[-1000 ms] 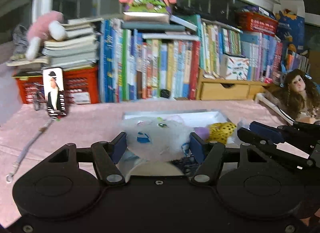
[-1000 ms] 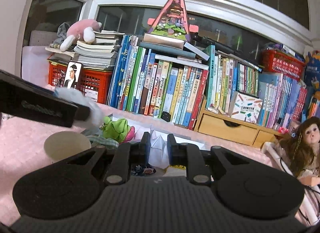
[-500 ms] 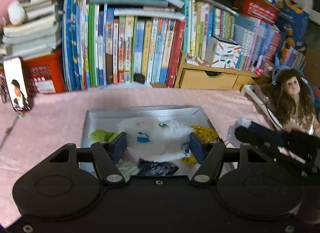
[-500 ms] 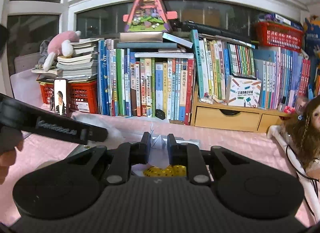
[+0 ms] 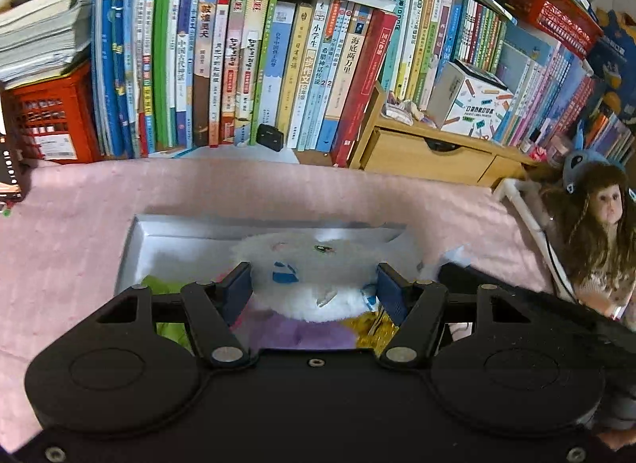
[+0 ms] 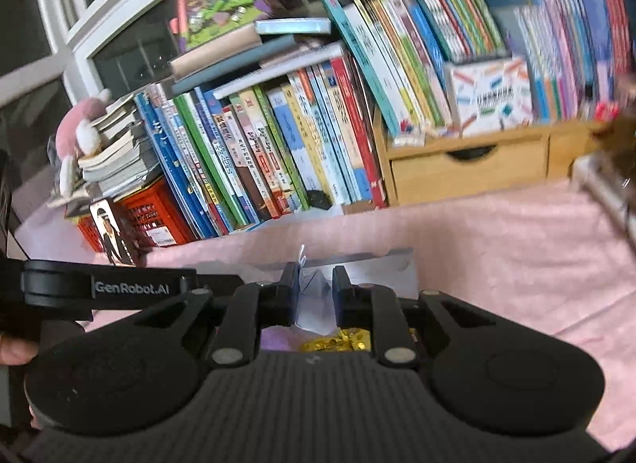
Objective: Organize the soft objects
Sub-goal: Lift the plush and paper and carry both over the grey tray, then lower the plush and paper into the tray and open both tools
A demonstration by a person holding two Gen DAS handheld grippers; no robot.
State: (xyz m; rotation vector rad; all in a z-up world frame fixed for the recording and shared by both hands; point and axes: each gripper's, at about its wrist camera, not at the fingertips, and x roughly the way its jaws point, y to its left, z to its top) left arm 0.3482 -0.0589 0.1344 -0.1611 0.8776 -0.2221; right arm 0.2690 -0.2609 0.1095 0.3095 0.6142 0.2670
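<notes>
My left gripper (image 5: 314,282) is shut on a fluffy white plush toy (image 5: 318,268) and holds it over a shallow white box (image 5: 167,234) on the pink cloth. Inside the box lie a green soft toy (image 5: 163,284), a purple one (image 5: 294,329) and a yellow spotted one (image 5: 367,329). My right gripper (image 6: 316,290) is shut on a small pale folded piece (image 6: 314,294) above the same box (image 6: 381,264); the yellow toy (image 6: 338,343) lies under it. The left gripper's arm (image 6: 107,288) shows at the left of the right wrist view.
A row of upright books (image 5: 246,65) stands behind the box, with a red crate (image 5: 47,121) at the left and a wooden drawer unit (image 5: 429,152) at the right. A doll (image 5: 596,224) sits at the far right. Pink cloth (image 5: 59,256) surrounds the box.
My left gripper has carried the white plush forward and down over the box. My right gripper has tilted and moved over the box's right part with the pale piece in it.
</notes>
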